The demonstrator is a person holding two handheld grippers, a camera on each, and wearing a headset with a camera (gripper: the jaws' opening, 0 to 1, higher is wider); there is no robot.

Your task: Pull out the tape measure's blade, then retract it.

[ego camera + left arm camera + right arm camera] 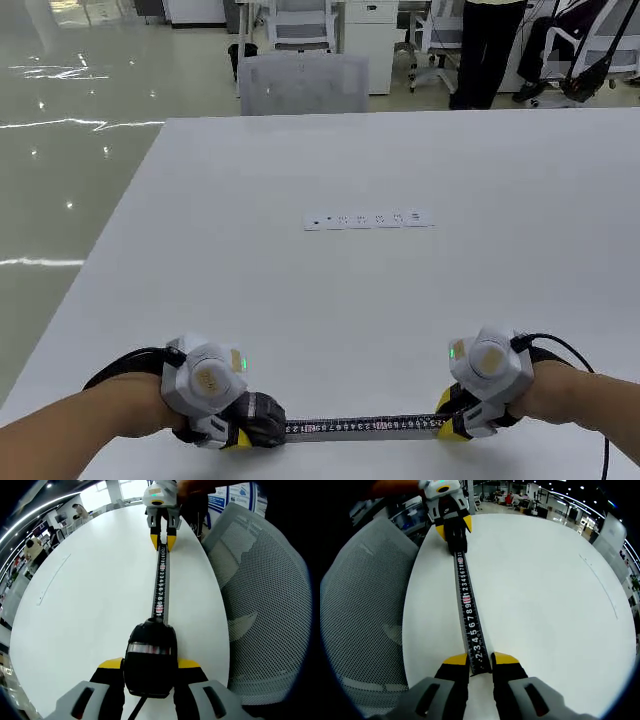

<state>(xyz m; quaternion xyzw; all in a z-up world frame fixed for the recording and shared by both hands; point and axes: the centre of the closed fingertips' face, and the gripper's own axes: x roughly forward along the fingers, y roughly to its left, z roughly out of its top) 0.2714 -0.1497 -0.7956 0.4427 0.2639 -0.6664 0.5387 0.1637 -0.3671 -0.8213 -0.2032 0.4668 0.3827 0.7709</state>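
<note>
A white table (350, 170) has a strip of sockets (367, 219) set near its middle. A grey mesh chair (302, 84) stands at its far edge; beyond, a person (487, 50) in dark trousers stands.

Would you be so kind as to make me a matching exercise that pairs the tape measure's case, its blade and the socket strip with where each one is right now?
Things
1. tape measure case
2. blade
3. socket strip

Places
A. out in the middle of the table
B. clamped in the left tongs
C. drawn out along the table's near edge, its tip between the right tongs

Pairs: 1-B, 2-C, 3-A
</note>
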